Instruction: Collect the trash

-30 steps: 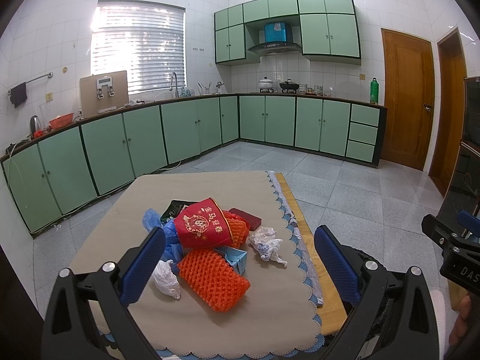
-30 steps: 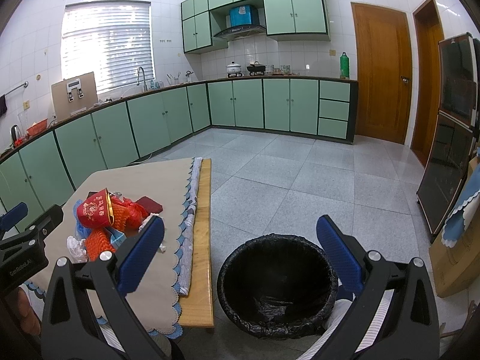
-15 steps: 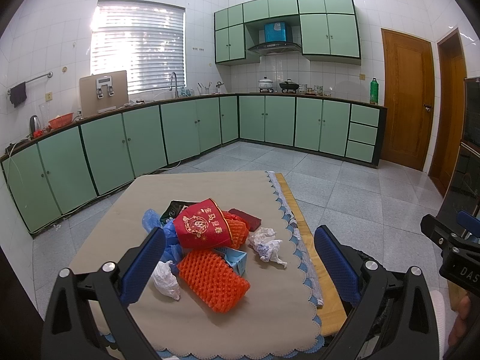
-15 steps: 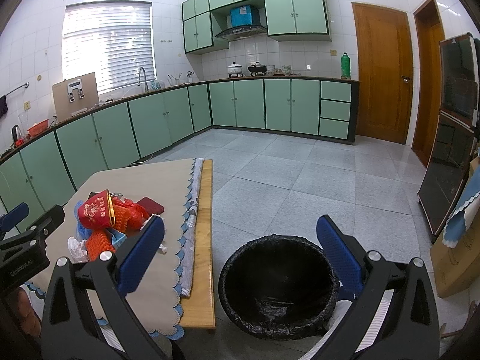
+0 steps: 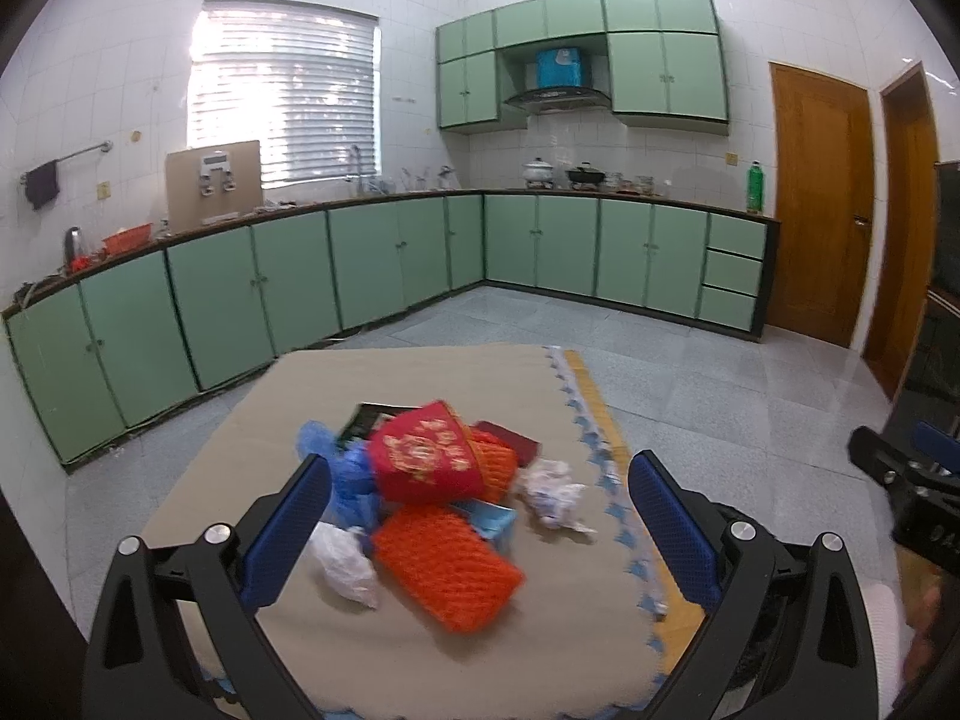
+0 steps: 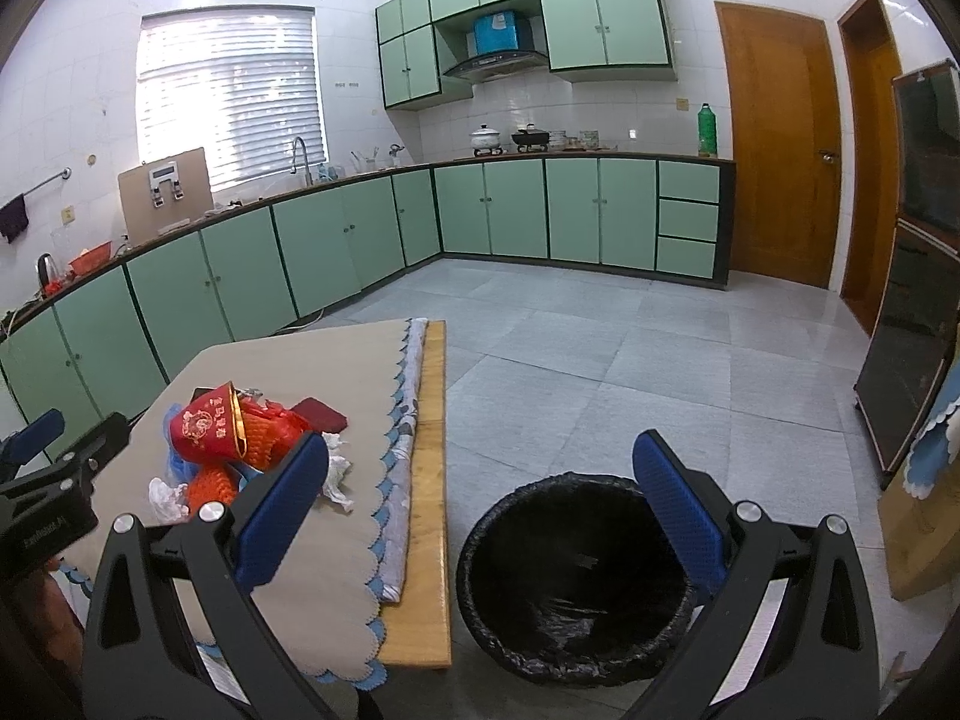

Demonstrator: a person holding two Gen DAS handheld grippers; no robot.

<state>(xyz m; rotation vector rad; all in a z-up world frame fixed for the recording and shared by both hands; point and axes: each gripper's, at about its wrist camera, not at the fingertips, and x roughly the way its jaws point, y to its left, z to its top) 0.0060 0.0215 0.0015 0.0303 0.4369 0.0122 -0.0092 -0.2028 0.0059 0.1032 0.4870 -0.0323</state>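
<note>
While both tongs stayed released and empty, left gripper (image 5: 480, 531) hovered over trash pile (image 5: 441, 498) on table (image 6: 336, 588); right gripper (image 6: 480, 507) hung above black-lined bin (image 6: 570, 582) on floor beside table.

The trash pile (image 5: 432, 498) on the table is smeared with blur in the left wrist view, the red cup's (image 5: 427, 461) print unreadable. The left gripper's (image 6: 36, 480) blue finger (image 6: 33, 433) leaves the frame, and the bin's (image 6: 576, 582) right rim hides behind a blue pad (image 6: 675, 510).

Home kitchen, green cabinets (image 6: 576, 210), range hood (image 6: 498, 63)
</note>
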